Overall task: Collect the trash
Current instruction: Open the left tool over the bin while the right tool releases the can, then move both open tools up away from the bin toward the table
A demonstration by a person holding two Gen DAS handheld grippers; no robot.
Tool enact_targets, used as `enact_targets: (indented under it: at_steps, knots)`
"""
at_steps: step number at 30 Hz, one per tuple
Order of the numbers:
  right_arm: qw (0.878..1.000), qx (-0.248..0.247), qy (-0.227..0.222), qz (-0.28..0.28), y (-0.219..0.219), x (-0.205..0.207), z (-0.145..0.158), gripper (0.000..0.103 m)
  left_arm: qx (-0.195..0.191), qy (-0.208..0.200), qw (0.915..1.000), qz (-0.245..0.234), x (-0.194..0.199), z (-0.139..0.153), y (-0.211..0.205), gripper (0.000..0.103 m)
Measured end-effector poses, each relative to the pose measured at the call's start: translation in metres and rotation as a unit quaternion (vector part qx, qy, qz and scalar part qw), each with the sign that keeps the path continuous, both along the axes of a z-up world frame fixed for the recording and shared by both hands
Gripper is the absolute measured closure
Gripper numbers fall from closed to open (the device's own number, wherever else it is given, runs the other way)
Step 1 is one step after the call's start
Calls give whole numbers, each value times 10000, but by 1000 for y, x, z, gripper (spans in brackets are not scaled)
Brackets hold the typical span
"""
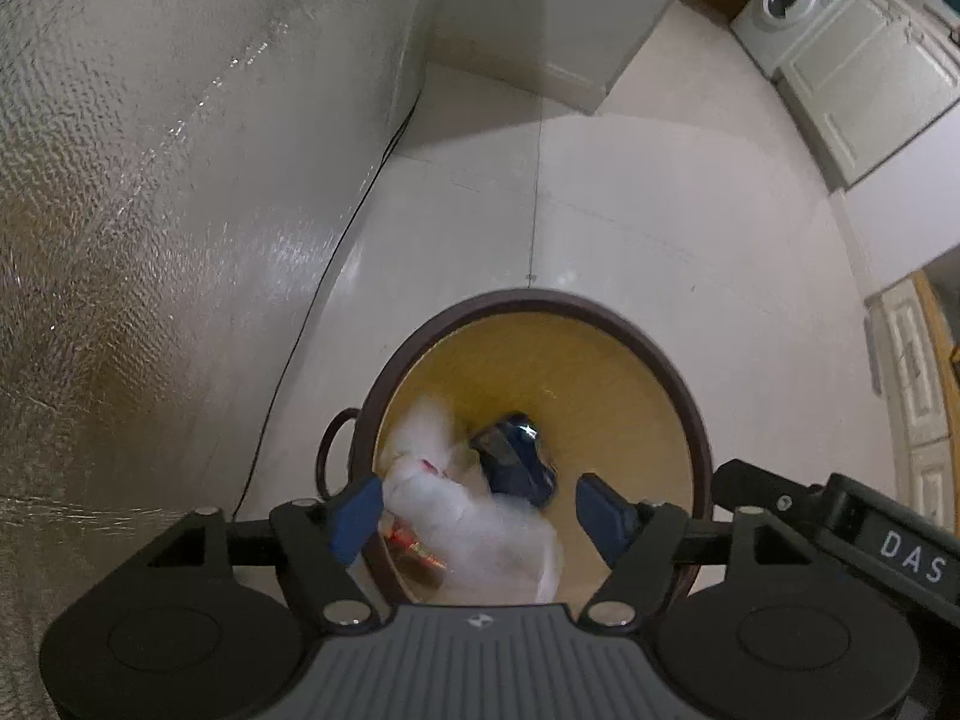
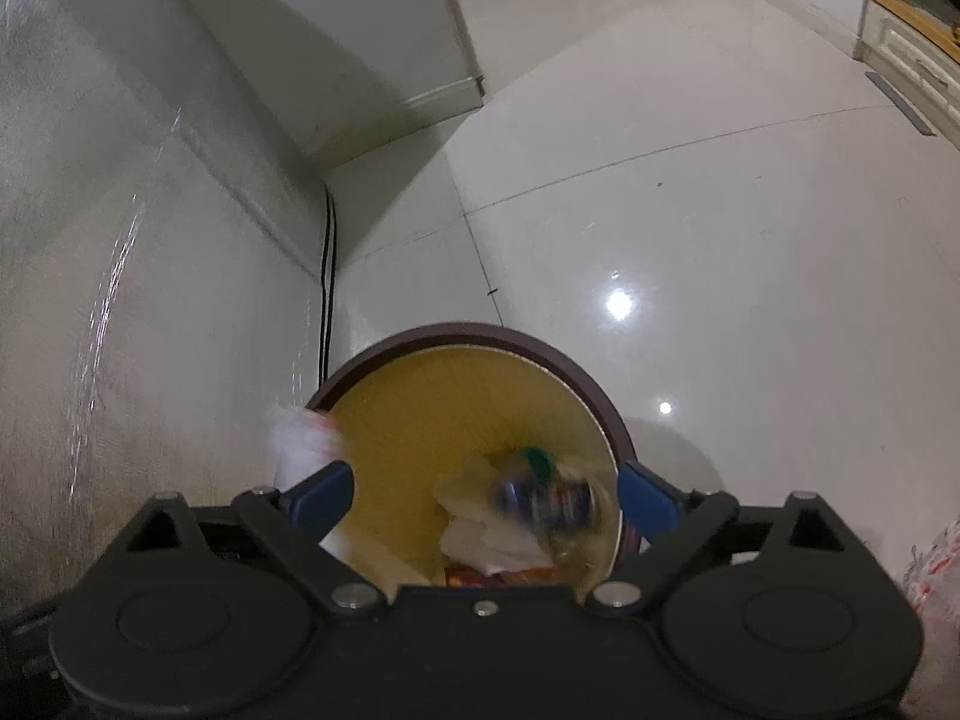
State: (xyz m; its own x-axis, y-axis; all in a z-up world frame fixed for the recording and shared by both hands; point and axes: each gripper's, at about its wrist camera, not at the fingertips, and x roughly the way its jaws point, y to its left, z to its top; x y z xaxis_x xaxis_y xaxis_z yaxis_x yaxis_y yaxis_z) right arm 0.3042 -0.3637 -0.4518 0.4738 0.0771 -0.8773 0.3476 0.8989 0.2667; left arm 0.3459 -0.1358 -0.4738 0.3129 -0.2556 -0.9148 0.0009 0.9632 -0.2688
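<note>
Left wrist view: textured silvery wall (image 1: 120, 210) fills left side, thin black cable (image 1: 336, 252) runs down along its base. Lower centre, round trash bin (image 1: 690, 396) with dark brown rim and yellow inside stands on glossy white tile floor (image 1: 660, 210). Left tool (image 1: 480, 510) over the bin mouth, blue pads spread apart, gripping nothing; blurred white crumpled wrapper (image 1: 468, 516) sits between the pads, touching or just beside the left pad, apart from the right one. Dark blue item (image 1: 516, 456) deeper in bin, behind wrapper. Right tool's black body (image 1: 840, 516) at lower right edge. Washing machine (image 1: 792, 6) upper right. Right wrist view: same wall at left, cable (image 2: 327, 264) left of centre, bin (image 2: 480, 336) lower centre. Right tool (image 2: 483, 498) jaws wide open over the bin, nothing held. White wrapper (image 2: 300, 438) at bin's left rim by the left pad. Blurred bottle with green cap (image 2: 546, 492) inside bin, over white paper scraps (image 2: 486, 534). Red-and-white patterned thing (image 2: 936, 570) at lower right edge, can't tell what.
</note>
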Motion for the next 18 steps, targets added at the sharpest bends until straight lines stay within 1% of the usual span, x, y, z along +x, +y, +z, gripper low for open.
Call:
enact_targets:
  at_steps: [2,6,11,15,18]
  knots:
    - [9999,-47,72,120,0,1,0,6,120,81,9999,-84,0,-1,-2,25]
    - [9995,-56,201,248,-2,0,-2,5,287,202,9993,-138,1,-2,-3,21]
    - [9987,-220,266,378,-2,0,-3,3,490,262,9983,-169,1,-1,-2,12]
    - [9982,-323,294,400,-4,-1,-2,2,622,313,9974,-183,-1,0,-1,6]
    - [9981,-368,303,388,-7,-6,1,1,795,428,9956,-262,-3,1,-2,2]
